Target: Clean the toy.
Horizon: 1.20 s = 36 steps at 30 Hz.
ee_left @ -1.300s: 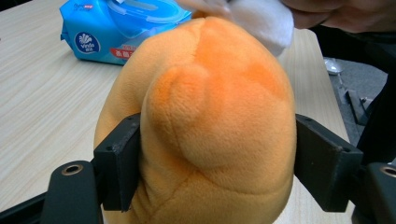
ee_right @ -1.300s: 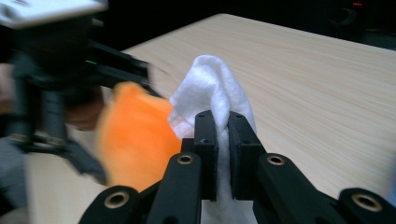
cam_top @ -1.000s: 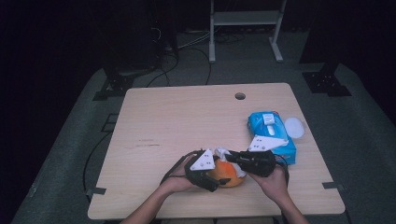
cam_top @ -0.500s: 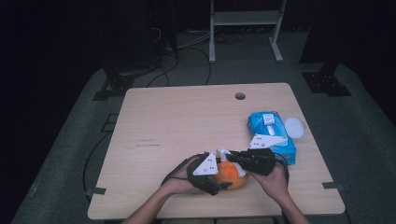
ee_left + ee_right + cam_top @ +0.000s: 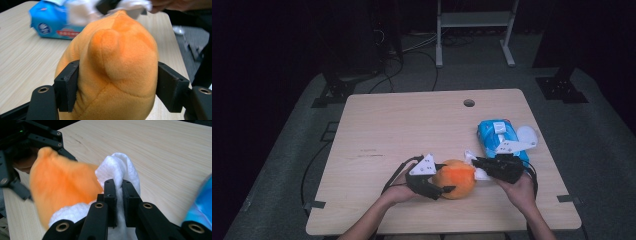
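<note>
So the orange plush toy (image 5: 455,178) sits near the front edge of the table (image 5: 412,125), squeezed between the jaws of the left gripper (image 5: 438,182), one jaw pressing each side. Right up against its far side is a white tissue (image 5: 120,170), pinched tight in the right gripper (image 5: 119,185), whose jaws are nearly together on the cloth. Just beyond the right hand (image 5: 519,190) lies a blue tissue pack (image 5: 497,135), by the table's right edge.
</note>
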Motion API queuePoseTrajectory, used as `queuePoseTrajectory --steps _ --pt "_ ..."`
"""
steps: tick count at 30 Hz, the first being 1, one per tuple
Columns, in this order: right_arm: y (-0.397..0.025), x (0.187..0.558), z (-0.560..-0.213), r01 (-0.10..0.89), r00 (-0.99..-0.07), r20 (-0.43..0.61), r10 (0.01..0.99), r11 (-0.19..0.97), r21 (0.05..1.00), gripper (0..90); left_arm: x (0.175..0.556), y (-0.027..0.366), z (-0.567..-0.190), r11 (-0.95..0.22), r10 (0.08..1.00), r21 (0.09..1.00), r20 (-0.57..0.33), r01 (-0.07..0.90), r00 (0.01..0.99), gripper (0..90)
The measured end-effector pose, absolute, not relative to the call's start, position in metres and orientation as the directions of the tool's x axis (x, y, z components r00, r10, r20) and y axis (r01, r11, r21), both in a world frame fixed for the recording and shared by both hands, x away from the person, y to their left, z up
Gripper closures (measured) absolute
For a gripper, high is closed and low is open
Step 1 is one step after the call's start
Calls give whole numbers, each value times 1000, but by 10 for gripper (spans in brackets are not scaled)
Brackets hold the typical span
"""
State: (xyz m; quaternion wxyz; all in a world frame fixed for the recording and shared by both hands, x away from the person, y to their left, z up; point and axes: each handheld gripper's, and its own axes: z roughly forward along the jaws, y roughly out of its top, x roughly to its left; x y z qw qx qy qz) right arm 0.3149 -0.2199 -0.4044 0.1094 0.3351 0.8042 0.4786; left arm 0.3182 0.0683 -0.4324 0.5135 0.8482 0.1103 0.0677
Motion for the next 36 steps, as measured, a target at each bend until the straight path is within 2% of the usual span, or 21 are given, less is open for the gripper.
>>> queuePoseTrajectory --steps 5,10,15,22,31,36 --pt "-223 312 -400 427 -759 174 628 277 861 827 327 77 -434 -401 301 895 -72 195 951 283" --pt "-217 308 -394 396 -771 143 621 290 871 827 327 77 -432 -411 306 891 -62 191 950 281" --pt "-222 305 -388 383 -779 164 606 251 889 827 327 76 -433 -404 307 893 -70 196 949 279" --pt "-219 308 -397 399 -789 195 582 246 883 827 325 73 -433 -403 311 892 -78 206 947 277" --pt "-185 299 -395 368 -850 212 483 254 895 824 318 63 -433 -419 324 889 -46 187 945 268" --pt "-182 298 -390 349 -857 184 482 279 895 827 318 62 -432 -415 325 890 -47 187 944 268"
